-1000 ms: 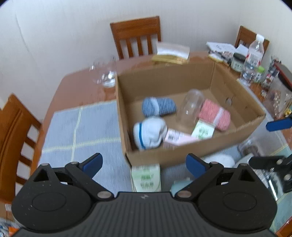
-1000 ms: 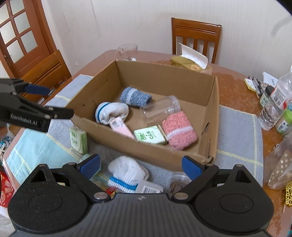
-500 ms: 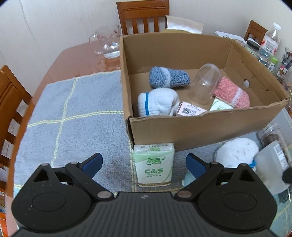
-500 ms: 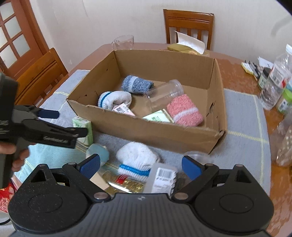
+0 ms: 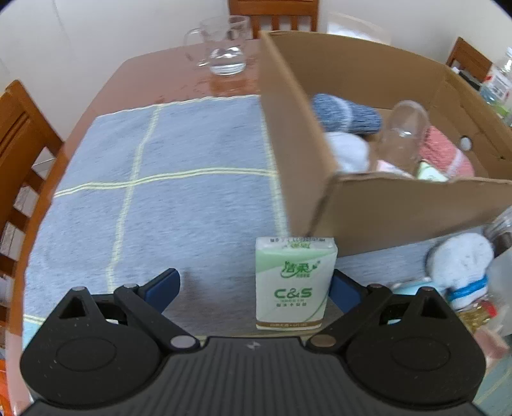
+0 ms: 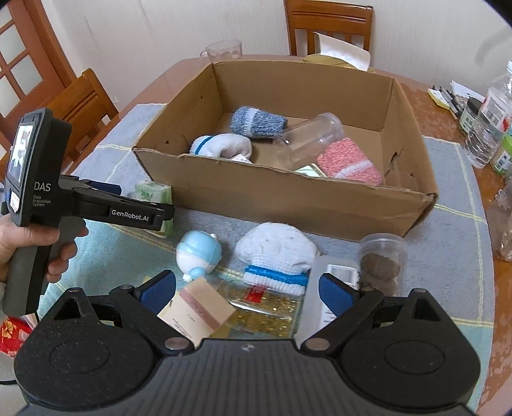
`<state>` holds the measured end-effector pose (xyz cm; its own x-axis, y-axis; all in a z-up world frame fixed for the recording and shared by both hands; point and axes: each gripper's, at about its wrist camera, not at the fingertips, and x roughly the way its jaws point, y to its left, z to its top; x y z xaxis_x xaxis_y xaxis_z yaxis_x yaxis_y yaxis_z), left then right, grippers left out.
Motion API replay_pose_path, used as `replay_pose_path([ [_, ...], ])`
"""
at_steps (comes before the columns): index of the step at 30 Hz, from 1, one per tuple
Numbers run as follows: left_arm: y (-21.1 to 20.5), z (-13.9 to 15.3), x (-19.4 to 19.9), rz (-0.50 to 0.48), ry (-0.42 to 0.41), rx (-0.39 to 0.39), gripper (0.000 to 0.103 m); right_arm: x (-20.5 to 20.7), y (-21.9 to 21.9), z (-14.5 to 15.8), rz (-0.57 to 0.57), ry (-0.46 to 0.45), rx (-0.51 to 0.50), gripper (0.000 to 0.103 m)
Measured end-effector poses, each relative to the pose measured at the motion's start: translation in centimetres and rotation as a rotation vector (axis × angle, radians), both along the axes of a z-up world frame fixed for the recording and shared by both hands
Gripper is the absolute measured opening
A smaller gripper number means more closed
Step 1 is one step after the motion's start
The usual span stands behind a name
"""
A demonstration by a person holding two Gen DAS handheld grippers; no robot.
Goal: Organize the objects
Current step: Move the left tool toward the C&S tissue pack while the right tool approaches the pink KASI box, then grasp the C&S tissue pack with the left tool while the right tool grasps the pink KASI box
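Tissue pack (image 5: 295, 283) stands between open left gripper (image 5: 254, 289) fingers.

A home dining room: wooden table (image 5: 179, 80), chairs (image 6: 329, 28), panelled door (image 6: 22, 60).

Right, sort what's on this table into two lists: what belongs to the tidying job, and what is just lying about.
Part of the job:
cardboard box
tissue pack
white sock
blue toy figure
jar of brown lumps
left hand-held gripper, open around the tissue pack

Just lying about:
glass mug
water bottle
pens
chair
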<state>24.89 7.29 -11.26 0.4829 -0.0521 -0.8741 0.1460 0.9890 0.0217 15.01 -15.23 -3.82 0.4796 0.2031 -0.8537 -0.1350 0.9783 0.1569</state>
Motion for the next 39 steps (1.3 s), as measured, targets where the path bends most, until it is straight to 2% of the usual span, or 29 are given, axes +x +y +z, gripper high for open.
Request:
replay_pose_path([
  [9, 3.2, -0.7, 0.1, 0.024, 0.018, 0.023, 0.098, 0.9, 2.7, -0.6, 0.048, 0.025, -0.014, 0.098],
  [21, 4.5, -1.2, -0.8, -0.02, 0.047, 0.008, 0.098, 0.7, 4.9, -1.9, 0.083, 0.059, -0.001, 0.098],
  [31, 8.0, -1.1, -2.0, 0.036, 0.054, 0.022, 0.098, -0.5, 5.9, -3.0, 0.101, 0.087, -0.015, 0.101],
  [39, 10.3, -0.9, -2.3, 0.068, 0.035, 0.022, 0.099, -2.1, 6.5, -4.0, 0.084, 0.156, -0.007, 0.101],
])
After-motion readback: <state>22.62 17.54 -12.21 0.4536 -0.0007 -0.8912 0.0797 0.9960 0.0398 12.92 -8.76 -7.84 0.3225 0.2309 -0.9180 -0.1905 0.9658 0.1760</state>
